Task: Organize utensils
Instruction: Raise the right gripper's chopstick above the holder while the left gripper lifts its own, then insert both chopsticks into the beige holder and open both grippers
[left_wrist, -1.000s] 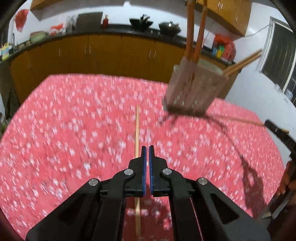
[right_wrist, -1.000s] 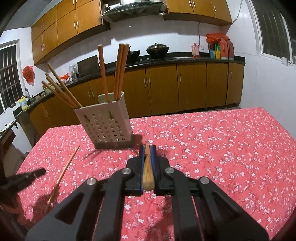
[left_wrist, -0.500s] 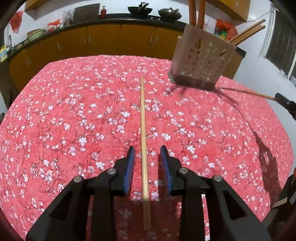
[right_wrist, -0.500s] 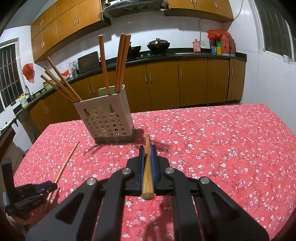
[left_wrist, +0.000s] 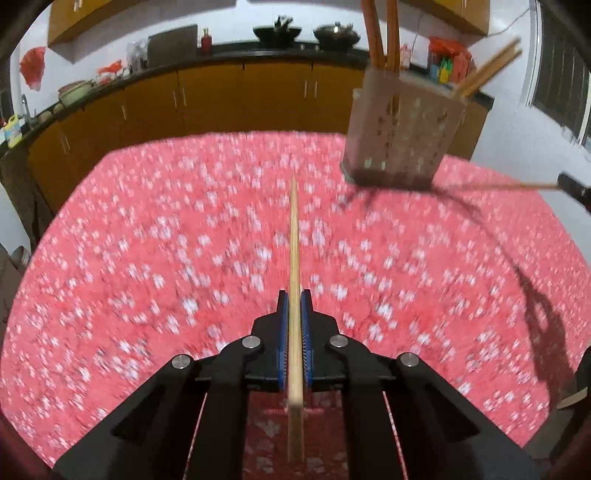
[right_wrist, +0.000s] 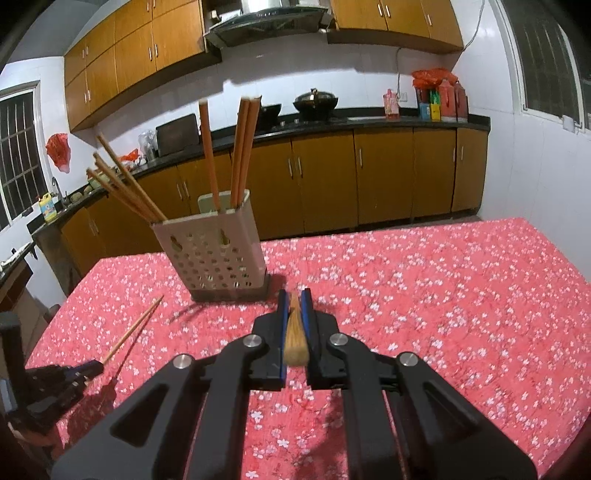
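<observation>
A pale wooden chopstick (left_wrist: 294, 258) sits clamped between the blue pads of my left tool (left_wrist: 294, 314), its tip pointing out over the red flowered table (left_wrist: 147, 258). My right tool (right_wrist: 294, 314) is closed on a second chopstick (right_wrist: 295, 332), thick end toward the camera. Ahead of both stands the perforated beige utensil holder (right_wrist: 214, 254), upright on the table, with several chopsticks leaning out of its two sides. From the right wrist view, the left tool shows low at the left edge, its chopstick angled toward the holder.
</observation>
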